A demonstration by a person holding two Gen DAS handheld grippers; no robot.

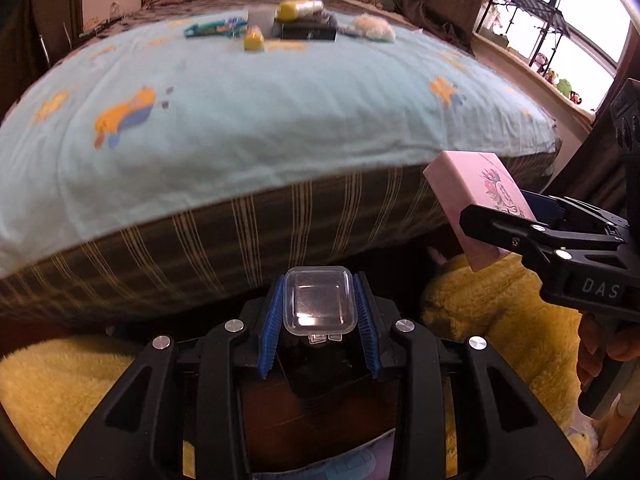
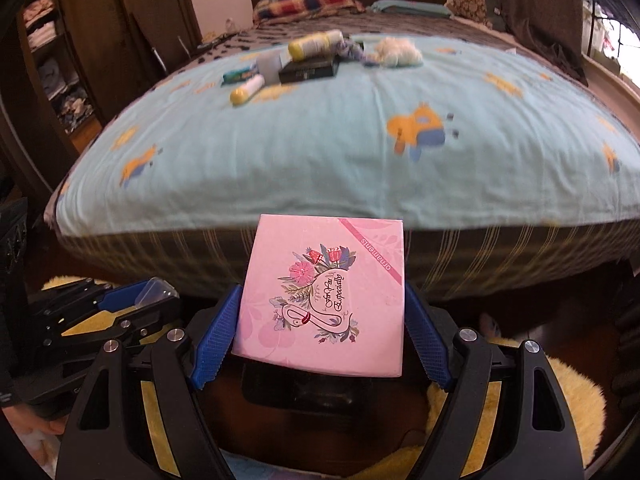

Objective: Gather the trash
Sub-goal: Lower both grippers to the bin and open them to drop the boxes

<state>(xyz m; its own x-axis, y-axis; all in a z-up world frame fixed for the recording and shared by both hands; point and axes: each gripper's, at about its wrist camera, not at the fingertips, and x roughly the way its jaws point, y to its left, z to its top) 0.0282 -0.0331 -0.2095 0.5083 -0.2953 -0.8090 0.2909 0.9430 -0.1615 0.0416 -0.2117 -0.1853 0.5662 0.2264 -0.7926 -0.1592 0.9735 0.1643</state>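
My left gripper [image 1: 318, 304] is shut on a small clear plastic box [image 1: 319, 304], held below the bed's near edge. It also shows at the left of the right wrist view [image 2: 154, 286]. My right gripper [image 2: 324, 300] is shut on a pink flowered cardboard box [image 2: 324, 296], also seen from the left wrist view [image 1: 480, 204]. More trash lies far back on the bed: a yellow-capped bottle [image 2: 316, 44], a small yellow-capped tube [image 2: 247, 90], a black box [image 2: 308, 70], a teal wrapper [image 2: 240, 74] and a white fluffy wad [image 2: 398, 54].
The bed has a light blue sheet [image 2: 320, 152] over a brown striped mattress side [image 1: 240, 248]. A yellow fluffy rug [image 1: 500, 320] lies on the floor below both grippers. Pillows [image 2: 308, 4] sit at the headboard. A wardrobe [image 2: 60, 60] stands left, windows [image 1: 560, 20] right.
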